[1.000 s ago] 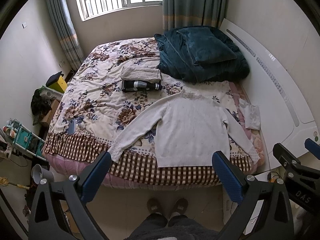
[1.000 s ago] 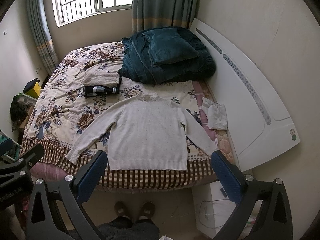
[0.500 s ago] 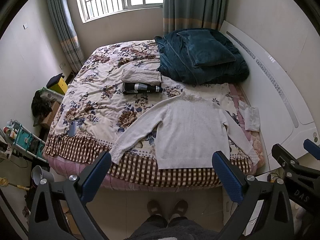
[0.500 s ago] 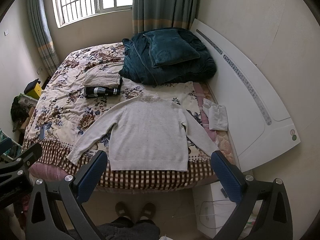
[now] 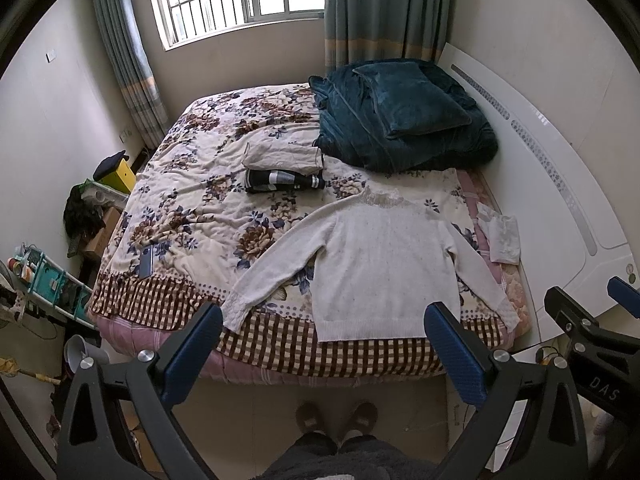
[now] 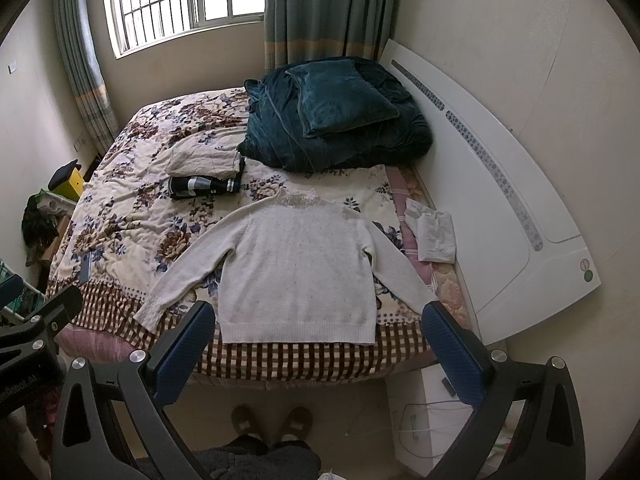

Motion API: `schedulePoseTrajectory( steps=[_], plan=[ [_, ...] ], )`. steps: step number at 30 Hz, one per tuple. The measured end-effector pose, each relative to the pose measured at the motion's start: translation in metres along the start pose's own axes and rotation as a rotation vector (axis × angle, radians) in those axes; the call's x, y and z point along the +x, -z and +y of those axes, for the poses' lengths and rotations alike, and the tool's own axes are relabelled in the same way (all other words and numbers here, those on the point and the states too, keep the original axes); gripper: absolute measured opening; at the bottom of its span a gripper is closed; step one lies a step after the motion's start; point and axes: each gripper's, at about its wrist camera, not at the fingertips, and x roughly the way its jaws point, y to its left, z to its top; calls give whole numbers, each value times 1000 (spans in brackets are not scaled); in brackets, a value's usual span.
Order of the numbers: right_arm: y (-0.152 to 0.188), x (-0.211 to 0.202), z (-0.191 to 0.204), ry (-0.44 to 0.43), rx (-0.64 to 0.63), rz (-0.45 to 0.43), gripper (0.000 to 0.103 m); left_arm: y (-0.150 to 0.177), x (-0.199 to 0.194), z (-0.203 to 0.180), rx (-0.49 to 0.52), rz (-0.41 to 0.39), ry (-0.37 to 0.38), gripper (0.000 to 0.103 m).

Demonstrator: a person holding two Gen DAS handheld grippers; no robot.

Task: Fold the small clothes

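1. Since a second ago both cameras have drawn back slightly, so the bed sits a little farther off in each view; the clothes on it have not shifted.
2. A cream sweater (image 5: pixel 384 264) (image 6: pixel 298 268) lies flat and face down near the foot edge of the bed (image 5: pixel 192 216) (image 6: pixel 132 208), sleeves spread out to both sides, its hem over the checked border of the floral blanket.
3. Beyond its lace collar lie a dark striped folded garment (image 5: pixel 282 180) (image 6: pixel 204 186) and, touching it on the far side, a folded beige garment (image 5: pixel 282 156) (image 6: pixel 202 160).
4. A small white folded cloth (image 5: pixel 502 236) (image 6: pixel 436 238) rests on the pink mattress edge just beside the sweater's right-hand sleeve.
5. A teal quilt with a pillow on top (image 5: pixel 404 120) (image 6: pixel 332 120) is heaped by the white headboard (image 5: pixel 560 184) (image 6: pixel 500 184).
6. A phone (image 5: pixel 146 262) (image 6: pixel 85 266) lies on the blanket, well apart from the sweater.
7. The left gripper (image 5: pixel 322 344) hangs short of the bed over the floor, blue pads spread wide, holding nothing.
8. The right gripper (image 6: pixel 316 340) is likewise spread wide and empty, beside the left one.
9. The person's slippers (image 5: pixel 336 420) (image 6: pixel 272 420) stand on the floor at the bed's foot.
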Motion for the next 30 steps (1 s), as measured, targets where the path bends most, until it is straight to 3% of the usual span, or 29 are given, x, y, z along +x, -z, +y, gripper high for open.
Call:
schedulePoseTrajectory(
  steps=[12,23,27,30],
  plan=[
    [-10,-1,-2,2,5,-5,103,-16,-5,3,5,-11,10,103],
    [-5,-2,0,5,6,-7,103,-8,-3,1,6,-12,13,103],
    [-6,5,-3,7,32,-1,103,-12,9,-3,17,-16,18,103],
    [1,32,-11,17,96,26,103,-14,38,-4,28,-20,23,103]
  ],
)
